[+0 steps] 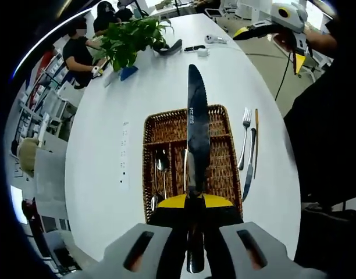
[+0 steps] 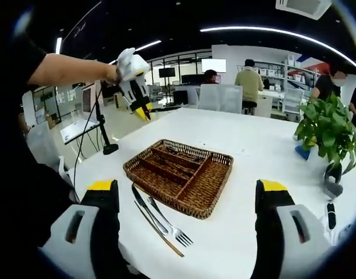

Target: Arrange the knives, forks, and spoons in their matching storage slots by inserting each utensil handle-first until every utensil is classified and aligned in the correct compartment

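Left gripper view: left claw point(image 1: 195, 200) pinches knife point(image 1: 196, 131) above basket point(image 1: 221, 168); right claw point(image 2: 187, 200) spread.

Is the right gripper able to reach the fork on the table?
Probably yes. The right gripper is open and holds nothing, and the fork lies on the bare table just ahead of it, beside the basket, with nothing over it.

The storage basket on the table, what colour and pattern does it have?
The basket is brown woven wicker, with dividers inside. The right gripper view shows it best.
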Demonstrator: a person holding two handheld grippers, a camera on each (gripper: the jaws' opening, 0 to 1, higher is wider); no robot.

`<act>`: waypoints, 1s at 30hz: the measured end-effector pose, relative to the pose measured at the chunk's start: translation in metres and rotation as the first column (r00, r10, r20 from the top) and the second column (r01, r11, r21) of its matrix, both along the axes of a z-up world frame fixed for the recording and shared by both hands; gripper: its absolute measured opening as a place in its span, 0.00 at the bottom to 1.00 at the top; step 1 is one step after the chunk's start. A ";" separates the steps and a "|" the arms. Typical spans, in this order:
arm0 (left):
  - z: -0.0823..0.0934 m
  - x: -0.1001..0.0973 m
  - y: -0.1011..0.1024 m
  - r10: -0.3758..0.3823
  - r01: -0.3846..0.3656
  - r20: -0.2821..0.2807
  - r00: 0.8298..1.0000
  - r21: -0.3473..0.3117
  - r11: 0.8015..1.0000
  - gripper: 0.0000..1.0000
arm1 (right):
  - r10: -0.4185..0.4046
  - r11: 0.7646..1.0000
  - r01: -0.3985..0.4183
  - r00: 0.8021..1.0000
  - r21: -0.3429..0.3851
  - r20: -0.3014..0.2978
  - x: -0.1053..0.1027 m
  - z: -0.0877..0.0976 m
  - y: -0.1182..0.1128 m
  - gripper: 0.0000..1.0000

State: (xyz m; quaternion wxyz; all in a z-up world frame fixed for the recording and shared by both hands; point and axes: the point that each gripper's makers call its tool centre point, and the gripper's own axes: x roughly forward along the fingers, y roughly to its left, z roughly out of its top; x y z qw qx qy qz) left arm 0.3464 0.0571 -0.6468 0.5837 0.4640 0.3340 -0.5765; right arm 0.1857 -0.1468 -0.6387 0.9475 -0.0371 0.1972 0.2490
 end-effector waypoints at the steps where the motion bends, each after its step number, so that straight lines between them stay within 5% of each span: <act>1: 0.001 0.001 0.000 0.001 -0.001 0.000 1.000 0.001 1.000 0.06 | 0.001 1.000 -0.001 1.000 -0.001 0.002 0.000 0.001 0.000 1.00; 7: -0.002 0.001 0.000 -0.005 0.005 -0.003 1.000 0.015 1.000 0.06 | -0.006 1.000 0.006 1.000 -0.001 0.001 -0.001 0.001 -0.001 1.00; 30: -0.060 -0.005 0.005 0.004 -0.002 -0.028 1.000 0.062 0.998 0.06 | -0.041 0.999 0.041 0.999 0.009 -0.025 -0.015 -0.011 -0.002 1.00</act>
